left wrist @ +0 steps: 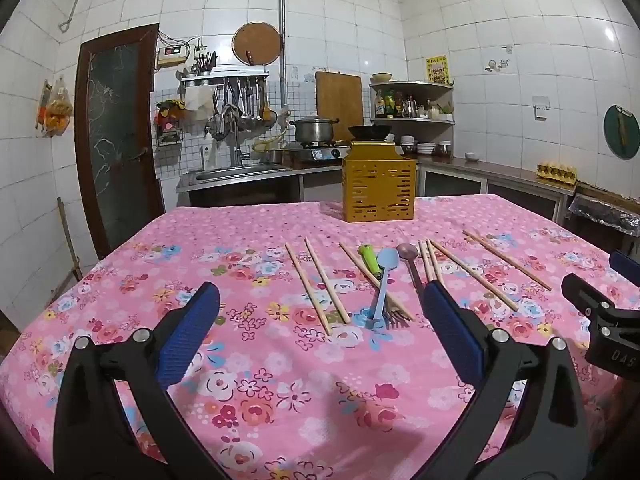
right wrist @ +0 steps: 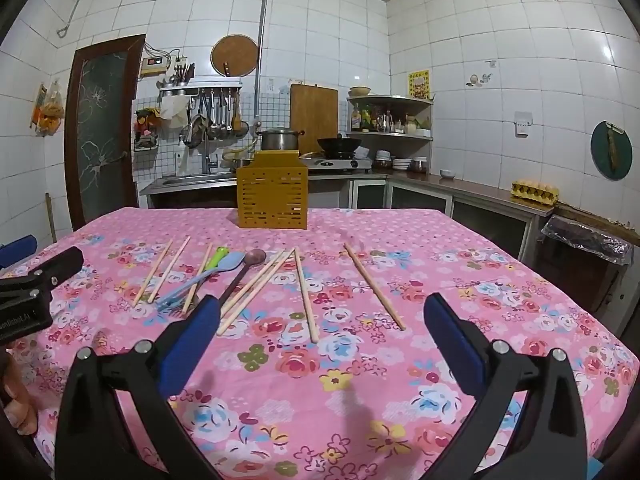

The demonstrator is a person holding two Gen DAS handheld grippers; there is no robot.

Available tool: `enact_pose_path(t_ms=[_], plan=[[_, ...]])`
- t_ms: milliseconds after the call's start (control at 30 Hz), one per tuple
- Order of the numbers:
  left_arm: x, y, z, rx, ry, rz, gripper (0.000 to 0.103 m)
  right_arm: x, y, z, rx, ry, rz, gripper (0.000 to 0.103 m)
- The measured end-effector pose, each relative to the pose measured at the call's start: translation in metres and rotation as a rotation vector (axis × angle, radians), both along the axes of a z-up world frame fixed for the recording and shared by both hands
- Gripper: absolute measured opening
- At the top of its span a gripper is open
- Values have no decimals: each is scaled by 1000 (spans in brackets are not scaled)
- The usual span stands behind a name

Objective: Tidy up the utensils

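I hold both grippers wide, empty | left gripper (left wrist: 320, 320): blue spoon (left wrist: 385, 276) at 1 o'clock, handle toward me | holder (left wrist: 379, 190) at 12 | right gripper (right wrist: 320, 320) farther

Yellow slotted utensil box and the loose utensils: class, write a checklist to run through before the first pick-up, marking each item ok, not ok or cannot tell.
1. Left gripper open, nothing between its fingers: ok.
2. Right gripper open, empty: ok.
3. Yellow slotted utensil box upright on the pink floral tablecloth: ok.
4. Box interior free: cannot tell.
5. Wooden chopsticks lying apart from each other: not ok, several cross.
6. Light blue plastic spoon free of other utensils: not ok, overlaps a chopstick.
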State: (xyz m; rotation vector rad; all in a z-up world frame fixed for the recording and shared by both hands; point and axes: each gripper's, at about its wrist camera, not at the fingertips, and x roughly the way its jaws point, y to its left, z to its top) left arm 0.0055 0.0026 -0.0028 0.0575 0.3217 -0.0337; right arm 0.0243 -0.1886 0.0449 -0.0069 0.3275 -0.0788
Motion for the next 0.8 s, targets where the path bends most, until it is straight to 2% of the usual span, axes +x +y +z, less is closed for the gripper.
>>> enact_pose_path(t_ms=[800], plan=[[2,3,0,-19,15,5,98,0,1,0,-9,-1,-7,99]])
